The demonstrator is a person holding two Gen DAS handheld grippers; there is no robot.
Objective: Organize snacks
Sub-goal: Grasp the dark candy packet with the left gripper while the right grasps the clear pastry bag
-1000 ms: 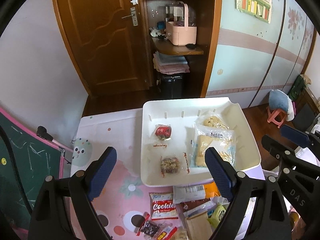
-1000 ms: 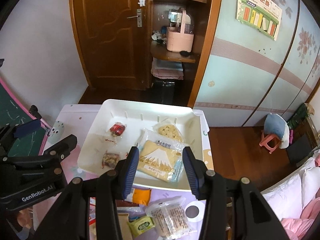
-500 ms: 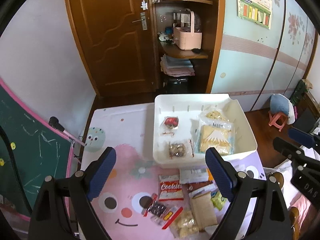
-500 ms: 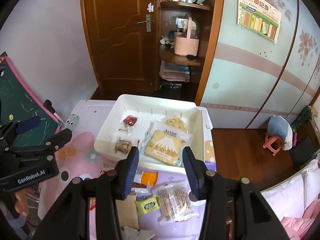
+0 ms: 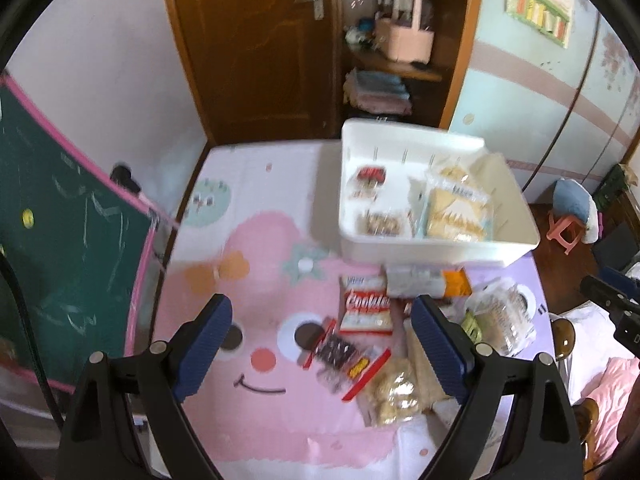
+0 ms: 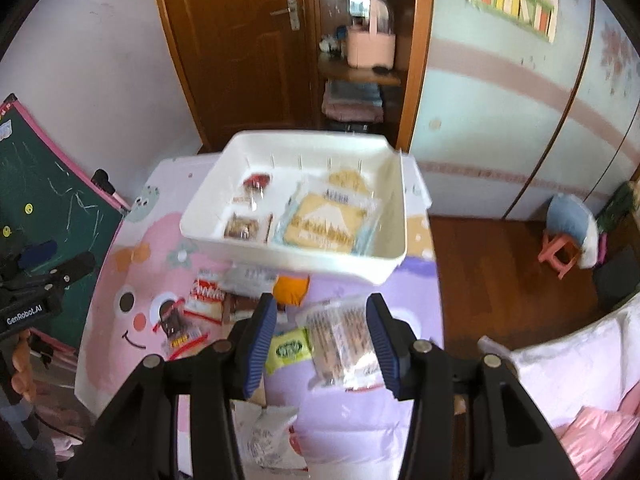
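Note:
A white bin (image 5: 432,246) (image 6: 288,258) stands at the table's far side and holds several snack packets, among them a large cracker bag (image 6: 326,220) and a red sweet (image 5: 370,174). Loose snacks lie in front of it: a Cookies packet (image 5: 366,308) (image 6: 206,294), an orange packet (image 6: 292,288), a green packet (image 6: 288,348) and a clear biscuit pack (image 6: 340,340). My left gripper (image 5: 322,346) is open and empty, high above the loose snacks. My right gripper (image 6: 322,344) is open and empty above the biscuit pack.
The table wears a pink and purple cartoon cloth (image 5: 256,264). A green chalkboard (image 5: 60,216) leans at the left. A wooden door (image 6: 236,48) and shelves with a pink caddy (image 5: 408,38) stand behind. A small pink stool (image 6: 558,250) is on the floor to the right.
Both grippers have pulled back and up from the bin, so the bin looks smaller and more loose snacks show beneath them. Both stay open and empty.

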